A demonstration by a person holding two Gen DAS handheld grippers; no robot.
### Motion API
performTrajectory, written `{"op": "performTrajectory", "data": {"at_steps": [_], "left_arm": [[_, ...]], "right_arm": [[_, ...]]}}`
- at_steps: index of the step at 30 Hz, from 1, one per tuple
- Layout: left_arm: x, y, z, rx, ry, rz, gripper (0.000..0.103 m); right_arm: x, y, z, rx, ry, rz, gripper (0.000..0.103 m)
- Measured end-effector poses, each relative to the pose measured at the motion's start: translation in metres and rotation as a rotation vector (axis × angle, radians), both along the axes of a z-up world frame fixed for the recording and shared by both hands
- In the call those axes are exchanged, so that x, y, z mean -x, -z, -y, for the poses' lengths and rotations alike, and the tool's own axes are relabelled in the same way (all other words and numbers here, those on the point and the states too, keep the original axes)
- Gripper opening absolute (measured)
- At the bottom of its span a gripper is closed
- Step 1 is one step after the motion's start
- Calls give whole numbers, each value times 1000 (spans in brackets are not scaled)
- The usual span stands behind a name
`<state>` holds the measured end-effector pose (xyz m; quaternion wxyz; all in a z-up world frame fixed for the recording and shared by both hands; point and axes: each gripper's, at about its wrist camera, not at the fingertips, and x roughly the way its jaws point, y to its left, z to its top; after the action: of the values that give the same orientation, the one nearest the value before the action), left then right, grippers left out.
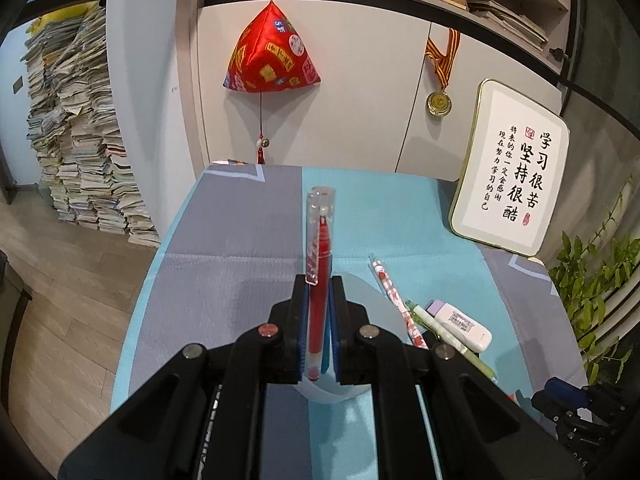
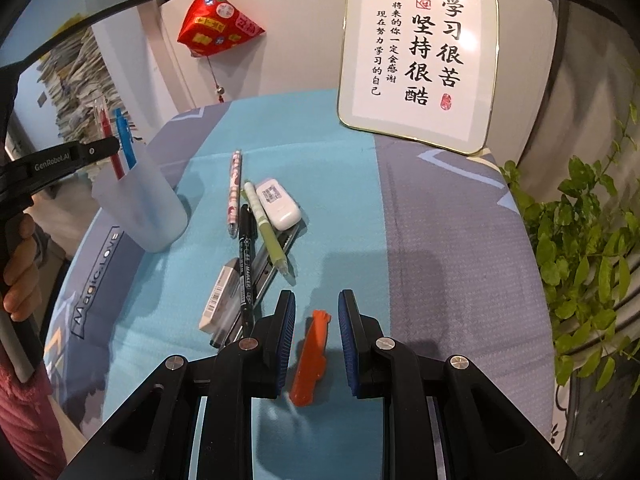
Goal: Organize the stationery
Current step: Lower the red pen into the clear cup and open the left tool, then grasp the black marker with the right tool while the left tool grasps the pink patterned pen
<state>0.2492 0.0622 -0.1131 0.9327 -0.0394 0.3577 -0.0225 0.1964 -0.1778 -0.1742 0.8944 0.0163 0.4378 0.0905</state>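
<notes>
Since the red pen is already over the cup, here's how it looks:

left gripper: pads pressed together on the red pen, pinching it mid-barrel, clear cap end pointing away from the camera.

pen vs cup: in the right view the pen's lower end sits inside the cup beside a blue pen, long axis near upright. I'd say the next move is just letting go, so what matters is that the tip is past the rim, and it looks like it is.

right gripper: spread wide, holding nothing, low over the table.

orange piece: lies flat between the right fingers, long axis running roughly along them, not touched as far as I can tell.

nearer hand: right is closest to the orange piece; the marker, green pen and both erasers lie just ahead and left of it.

risk: cup looks light, a sideways nudge on release could tip it.
</notes>
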Motion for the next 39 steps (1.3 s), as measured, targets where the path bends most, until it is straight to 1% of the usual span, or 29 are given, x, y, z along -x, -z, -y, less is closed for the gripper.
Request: {"op": "performTrajectory", "data": {"at_steps": [2,3,4,5,7,8,12,16,19,22,24,29,32,33,34,36,39], "left_arm": [[0,1,-1,4,1,-8,9],[0,2,-1,4,-2,-11,11],[1,2,-1,3,-4,-14,19],[1,2,-2,3,-6,-15,32],[5,1,-3,-3,-16,-5,46],[7,0,-3,-8,-18,6,47],[17,-7,-6,-14,-25,26,47],[41,-16,-6,-2,-25,67,47],[61,-15,0,3,18,77,47],[71,-6,10,6,92,48,47],[75,4,17,3,120,25,47],[67,25,26,20,152,-55,46],[56,28,34,41,162,-81,45],[55,28,37,46,170,-85,45],[52,28,41,50,177,-93,45],[46,29,51,45,192,-99,45],[34,36,67,8,184,-115,45]], "right_arm": [[-1,0,-1,1,0,-2,21],[-1,0,-1,2,-2,-4,21],[-1,1,-2,3,-4,-5,21],[-1,1,-2,3,-5,-6,21],[-2,2,-3,1,-13,-8,21],[-2,3,-4,-1,-17,-10,21],[-7,6,-9,8,-38,-15,21],[-15,12,-18,27,-64,-38,21],[-14,16,-28,21,-111,-49,22],[-11,22,-40,51,-155,-51,22],[-12,25,-46,69,-174,-55,22],[-21,37,-57,102,-188,-89,22],[-24,38,-60,112,-180,-61,22],[-25,38,-61,108,-184,-61,21],[-24,38,-60,100,-184,-63,10],[-22,35,-60,95,-192,-61,10],[-13,27,-56,89,-207,-46,10]]}}
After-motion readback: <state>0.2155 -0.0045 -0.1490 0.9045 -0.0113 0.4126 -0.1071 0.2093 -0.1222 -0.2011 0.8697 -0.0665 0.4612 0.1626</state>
